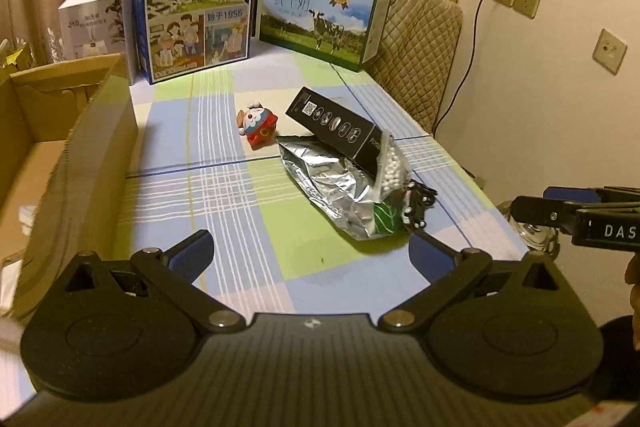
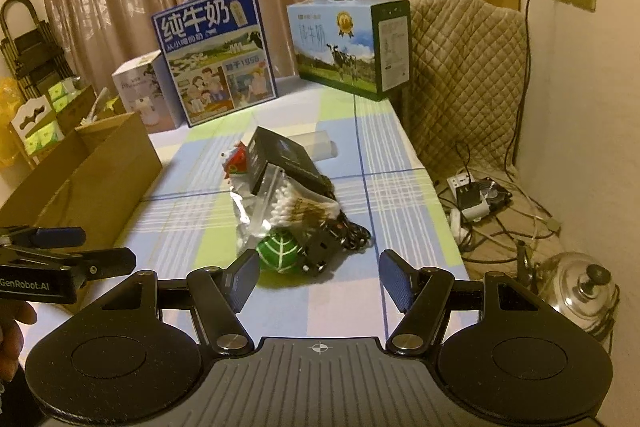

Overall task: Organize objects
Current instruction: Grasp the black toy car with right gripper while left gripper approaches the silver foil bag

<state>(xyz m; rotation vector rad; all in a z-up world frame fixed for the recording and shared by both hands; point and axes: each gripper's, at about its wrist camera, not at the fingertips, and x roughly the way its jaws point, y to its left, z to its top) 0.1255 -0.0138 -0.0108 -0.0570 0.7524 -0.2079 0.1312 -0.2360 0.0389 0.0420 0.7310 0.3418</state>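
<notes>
hovering level over table (image 1: 224, 195): left gripper (image 1: 310, 247) spread wide, empty; right gripper (image 2: 318, 275) likewise.

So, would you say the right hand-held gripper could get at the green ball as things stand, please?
Probably yes. The right hand-held gripper is open, and the green ball lies at the near end of the pile just ahead of it, though a black toy car crowds its right side.
</notes>
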